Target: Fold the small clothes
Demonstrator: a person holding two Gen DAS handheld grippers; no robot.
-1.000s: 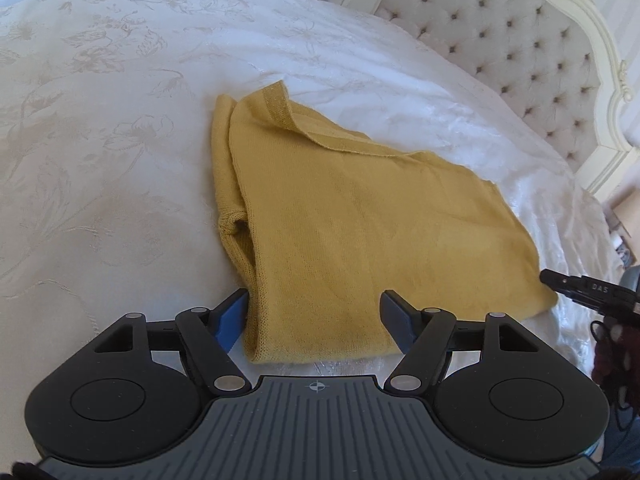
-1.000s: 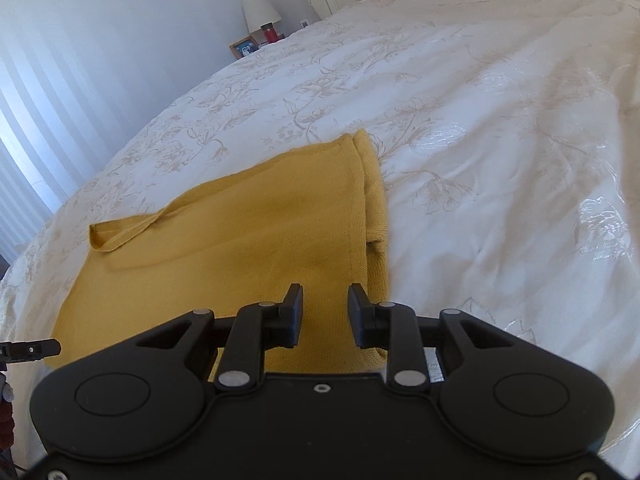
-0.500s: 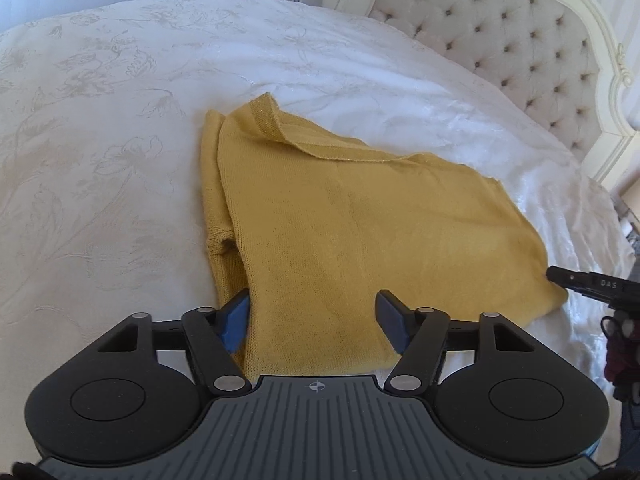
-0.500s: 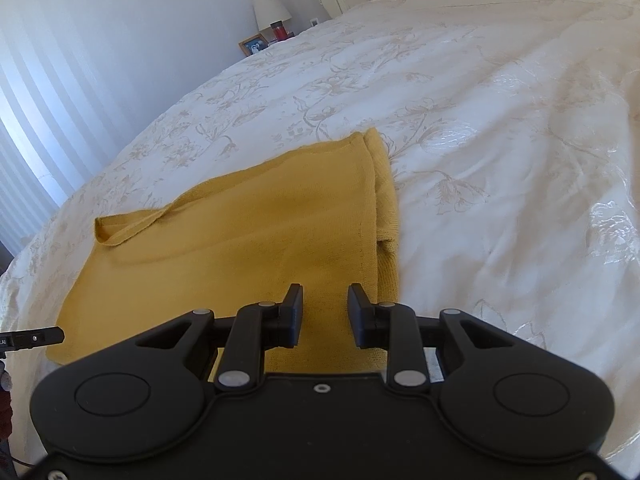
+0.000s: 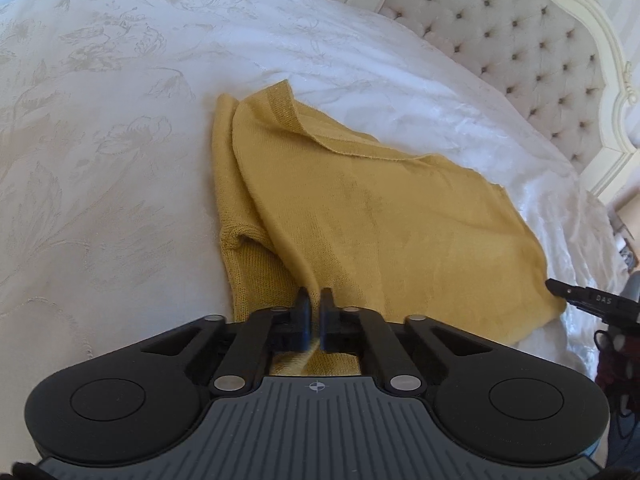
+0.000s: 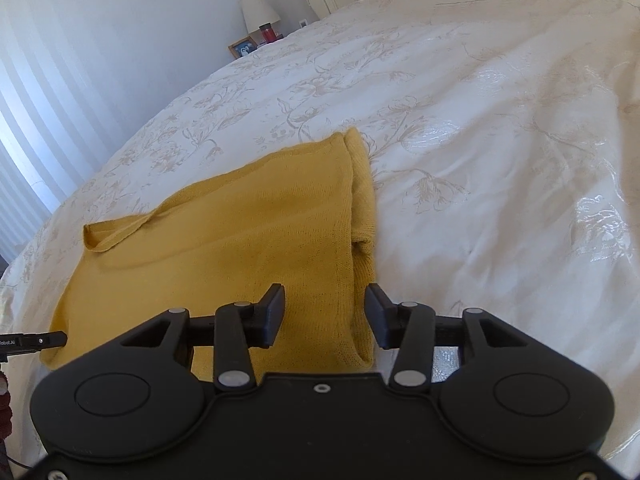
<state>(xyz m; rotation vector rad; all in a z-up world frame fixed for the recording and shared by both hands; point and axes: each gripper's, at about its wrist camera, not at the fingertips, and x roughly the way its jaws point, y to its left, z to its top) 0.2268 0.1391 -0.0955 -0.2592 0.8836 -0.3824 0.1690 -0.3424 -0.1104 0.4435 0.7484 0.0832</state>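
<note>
Yellow knit garment (image 5: 380, 220) lies part-folded on the bed (image 5: 100, 120), where we pinch its near hem tight in our left claw (image 5: 315, 304) while our right claw (image 6: 324, 312), closing, straddles the other near corner ungripped, apparently readying a lift to fold.

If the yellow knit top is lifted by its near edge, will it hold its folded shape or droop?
Probably droop: the yellow knit top bunches into a soft ridge where the left gripper pinches it. Its folded side layers lie loose, so they may slide apart. It looks thin, so likely light.
</note>
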